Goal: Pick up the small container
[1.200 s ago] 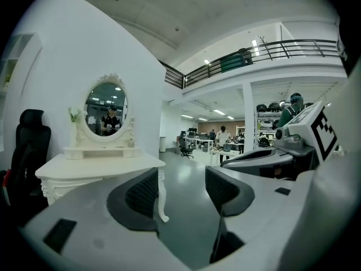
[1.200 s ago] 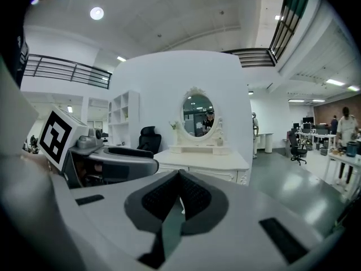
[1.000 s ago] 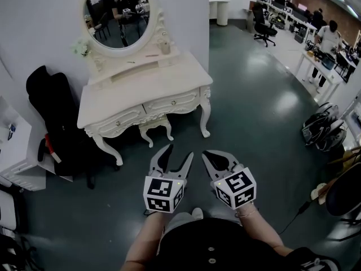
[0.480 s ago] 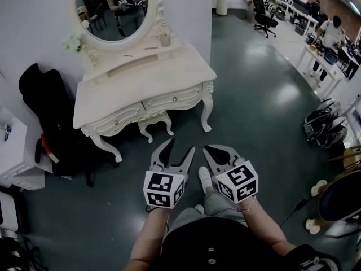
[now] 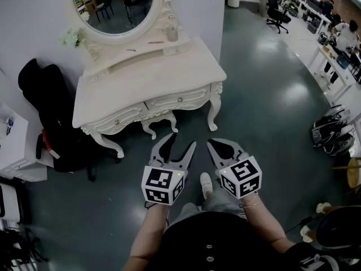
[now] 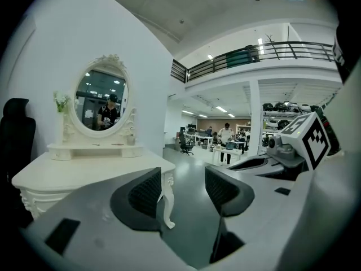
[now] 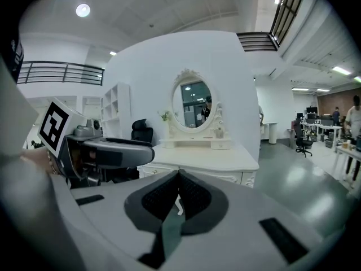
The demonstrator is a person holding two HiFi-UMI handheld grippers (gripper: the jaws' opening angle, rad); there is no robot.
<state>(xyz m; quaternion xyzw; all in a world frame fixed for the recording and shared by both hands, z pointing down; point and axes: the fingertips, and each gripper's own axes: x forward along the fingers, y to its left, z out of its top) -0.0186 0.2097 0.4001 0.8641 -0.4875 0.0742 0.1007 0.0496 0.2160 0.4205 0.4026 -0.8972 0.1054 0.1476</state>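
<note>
Head view, small container upright, left tool spread empty, right tool closed empty

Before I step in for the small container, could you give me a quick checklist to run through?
1. Left gripper open, empty: ok.
2. Right gripper open: not ok, jaws together on nothing.
3. Small container in sight: ok, upright on the dressing table's upper shelf, beside the mirror.
4. Container within reach: not ok, both grippers hang over the floor, short of the table.
5. Container's contents: cannot tell.
</note>
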